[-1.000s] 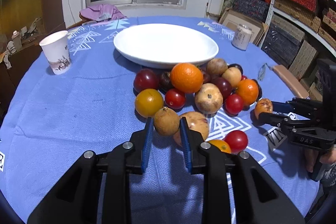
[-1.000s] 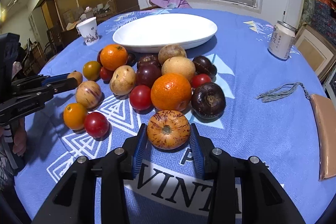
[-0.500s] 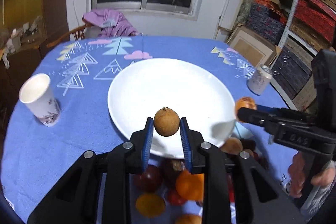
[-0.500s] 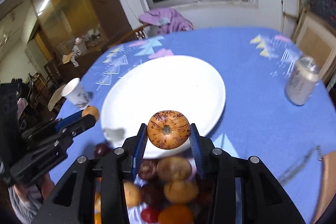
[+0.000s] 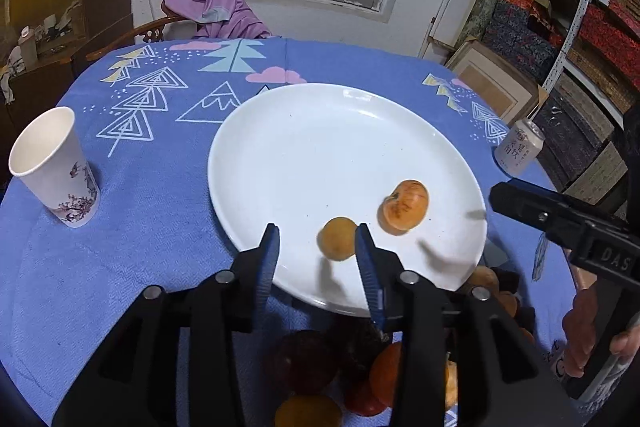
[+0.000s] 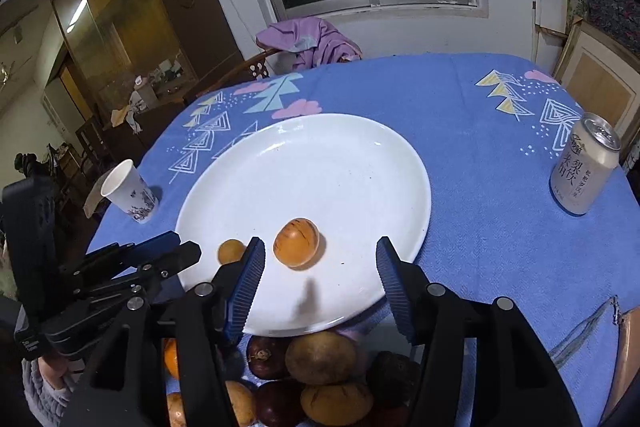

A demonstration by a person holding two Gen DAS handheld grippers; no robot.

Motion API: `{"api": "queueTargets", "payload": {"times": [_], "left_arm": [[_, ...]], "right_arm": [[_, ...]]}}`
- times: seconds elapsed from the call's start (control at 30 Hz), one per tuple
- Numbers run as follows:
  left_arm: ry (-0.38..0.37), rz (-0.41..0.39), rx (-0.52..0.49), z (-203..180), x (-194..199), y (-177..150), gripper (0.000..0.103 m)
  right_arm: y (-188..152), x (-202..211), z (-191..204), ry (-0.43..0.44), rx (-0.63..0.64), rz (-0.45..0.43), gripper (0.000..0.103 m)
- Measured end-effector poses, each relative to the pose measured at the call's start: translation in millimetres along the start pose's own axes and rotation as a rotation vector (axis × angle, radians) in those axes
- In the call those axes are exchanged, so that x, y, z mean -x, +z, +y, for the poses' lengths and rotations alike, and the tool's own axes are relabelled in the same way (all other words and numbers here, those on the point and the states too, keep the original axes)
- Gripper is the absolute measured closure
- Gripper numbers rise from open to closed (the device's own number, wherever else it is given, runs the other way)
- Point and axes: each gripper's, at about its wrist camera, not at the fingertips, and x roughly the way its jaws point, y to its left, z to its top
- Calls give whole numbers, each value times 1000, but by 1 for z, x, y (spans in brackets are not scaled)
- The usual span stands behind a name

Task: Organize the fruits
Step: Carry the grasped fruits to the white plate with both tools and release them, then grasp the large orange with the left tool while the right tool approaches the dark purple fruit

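A white plate [image 5: 320, 147] lies on the blue tablecloth. A small round brown fruit [image 5: 338, 238] and a larger orange speckled fruit [image 5: 404, 205] lie on its near part; the plate [image 6: 340, 163], the brown fruit [image 6: 231, 251] and the speckled fruit [image 6: 297, 243] also show in the right wrist view. My left gripper [image 5: 316, 259] is open above the plate's near rim, with the brown fruit free between its fingers. My right gripper [image 6: 318, 279] is open wide just behind the speckled fruit. The pile of fruits [image 6: 320, 375] lies below both grippers, partly hidden.
A paper cup [image 5: 56, 171] stands left of the plate. A drink can [image 6: 584, 167] stands to the right. A brown flat object with a cord [image 6: 628, 359] lies at the right edge. A chair with purple cloth [image 5: 216, 11] stands behind the table.
Both grippers carried their fruits up from the pile over the plate, then opened. The brown fruit and the speckled fruit now lie on the plate.
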Motion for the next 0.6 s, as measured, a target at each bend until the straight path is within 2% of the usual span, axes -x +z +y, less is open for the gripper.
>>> {"api": "queueTargets", "payload": {"times": [0.07, 0.17, 0.23, 0.27, 0.37, 0.43, 0.53, 0.6], "left_arm": [[-7, -31, 31, 7, 20, -4, 51], [9, -90, 73, 19, 49, -17, 31], [41, -130, 90, 26, 69, -34, 26], [67, -140, 98, 28, 78, -46, 18], [103, -156, 109, 29, 92, -77, 13], [113, -152, 88, 21, 96, -93, 13], [148, -187, 16, -3, 100, -110, 12], [198, -229, -85, -29, 102, -115, 8]], "right_arm": [[-4, 26, -1, 13, -11, -56, 43], [-16, 65, -2, 31, -16, -145, 24], [-37, 92, -5, 29, -19, -217, 18], [-46, 100, -6, 23, -14, -234, 16], [-77, 117, -12, -8, 8, -266, 16], [-94, 122, -19, -14, -1, -270, 9], [-109, 125, -28, 5, -53, -266, 6], [-107, 126, -32, 23, -79, -269, 6]]}}
